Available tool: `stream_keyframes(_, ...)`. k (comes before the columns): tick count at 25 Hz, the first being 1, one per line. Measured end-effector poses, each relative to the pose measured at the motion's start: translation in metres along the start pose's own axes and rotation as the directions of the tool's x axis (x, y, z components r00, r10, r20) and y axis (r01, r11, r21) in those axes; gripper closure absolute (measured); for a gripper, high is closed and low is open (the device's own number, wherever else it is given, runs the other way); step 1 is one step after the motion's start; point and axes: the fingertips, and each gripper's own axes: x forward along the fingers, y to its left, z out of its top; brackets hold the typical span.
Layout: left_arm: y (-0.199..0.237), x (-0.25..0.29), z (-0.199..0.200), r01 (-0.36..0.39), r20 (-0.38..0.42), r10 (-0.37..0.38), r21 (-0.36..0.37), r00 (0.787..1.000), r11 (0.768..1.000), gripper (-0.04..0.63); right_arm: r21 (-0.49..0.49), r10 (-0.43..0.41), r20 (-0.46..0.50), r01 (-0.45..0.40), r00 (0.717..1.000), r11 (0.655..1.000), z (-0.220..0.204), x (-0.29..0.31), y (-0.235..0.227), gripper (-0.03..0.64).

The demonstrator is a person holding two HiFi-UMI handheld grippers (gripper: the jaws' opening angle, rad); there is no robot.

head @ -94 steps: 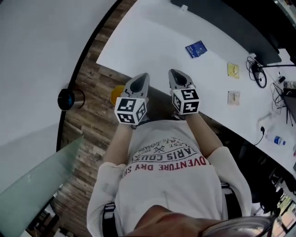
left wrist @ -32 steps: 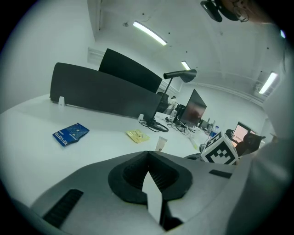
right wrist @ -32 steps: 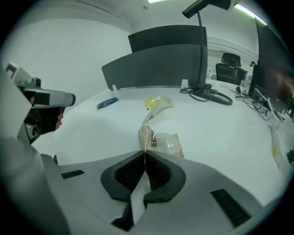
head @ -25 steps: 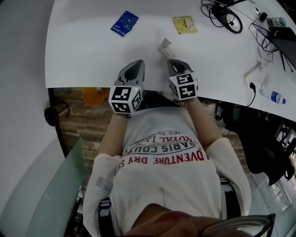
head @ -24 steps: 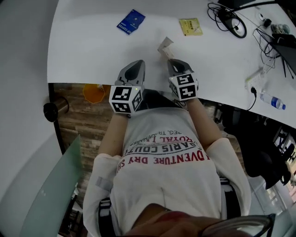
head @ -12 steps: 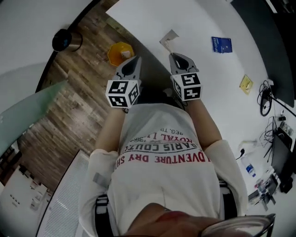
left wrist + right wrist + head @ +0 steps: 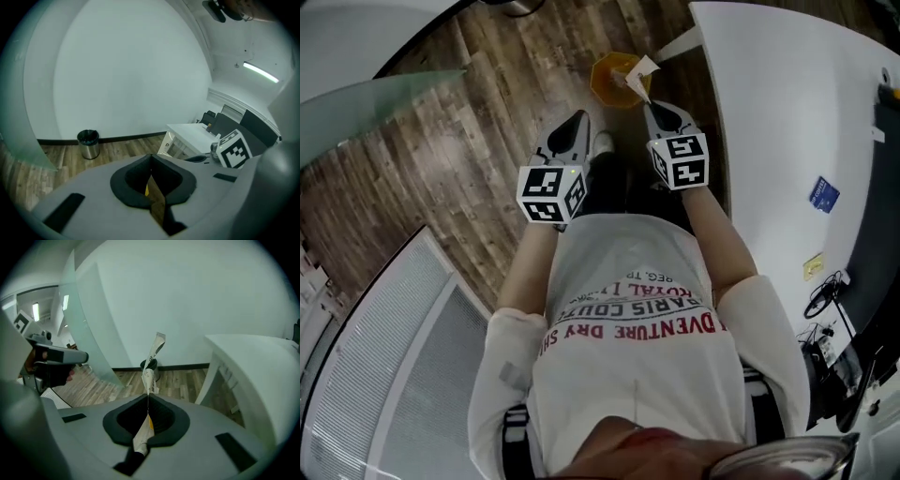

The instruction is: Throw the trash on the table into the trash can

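My right gripper (image 7: 652,106) is shut on a thin white paper wrapper (image 7: 638,72), which sticks out past the jaw tips toward the orange trash can (image 7: 614,81) on the wood floor. In the right gripper view the wrapper (image 7: 153,350) stands up from the shut right gripper (image 7: 148,397), with a strip trailing back between the pads. My left gripper (image 7: 577,119) is beside it at the left, shut and holding nothing; in its own view the left gripper (image 7: 151,158) has its jaws together. A blue packet (image 7: 823,193) and a yellow packet (image 7: 813,266) lie on the white table (image 7: 778,103).
A steel bin (image 7: 87,143) stands by the curved white wall. The table's edge is close at the right (image 7: 253,362). A frosted glass partition (image 7: 384,84) stands at the left, and a white slatted panel (image 7: 384,356) lies at the lower left.
The view has swung from the table to the wood floor. Both grippers moved with it, the wrapper still in the right one, and the orange can now lies just ahead of the tips.
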Motion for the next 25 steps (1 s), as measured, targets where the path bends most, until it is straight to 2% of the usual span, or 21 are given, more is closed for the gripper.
stream_keyframes(4, 0.063, 0.02, -0.028, -0.019, 0.019, 0.02, -0.072, 1.0, 0.997, 0.572, -0.027, 0.012, -0.117, -0.015, 0.993, 1.0, -0.039, 0.086, -0.002, 0.589)
stream_keyframes(7, 0.102, 0.046, -0.065, -0.033, -0.004, 0.033, -0.134, 0.999, 0.99, 0.572, -0.016, 0.025, -0.196, -0.029, 0.98, 0.999, -0.08, 0.147, -0.007, 0.59)
stream_keyframes(12, 0.148, 0.108, -0.136, -0.031, -0.055, 0.022, -0.163, 0.998, 0.986, 0.572, 0.009, 0.029, -0.278, -0.027, 0.96, 1.0, -0.157, 0.245, -0.037, 0.589)
stream_keyframes(19, 0.165, 0.146, -0.236, -0.083, -0.124, 0.054, -0.249, 0.991, 0.965, 0.572, 0.006, 0.035, -0.347, -0.035, 0.937, 0.999, -0.273, 0.308, -0.061, 0.589)
stream_keyframes(22, 0.168, 0.157, -0.27, -0.102, -0.166, 0.064, -0.229, 0.984, 0.968, 0.572, 0.04, 0.075, -0.347, -0.065, 0.935, 0.997, -0.296, 0.326, -0.063, 0.589)
stream_keyframes(25, 0.168, 0.165, -0.282, -0.104, -0.182, 0.064, -0.217, 0.981, 0.971, 0.572, 0.034, 0.044, -0.347, -0.034, 0.937, 0.999, -0.296, 0.333, -0.071, 0.588)
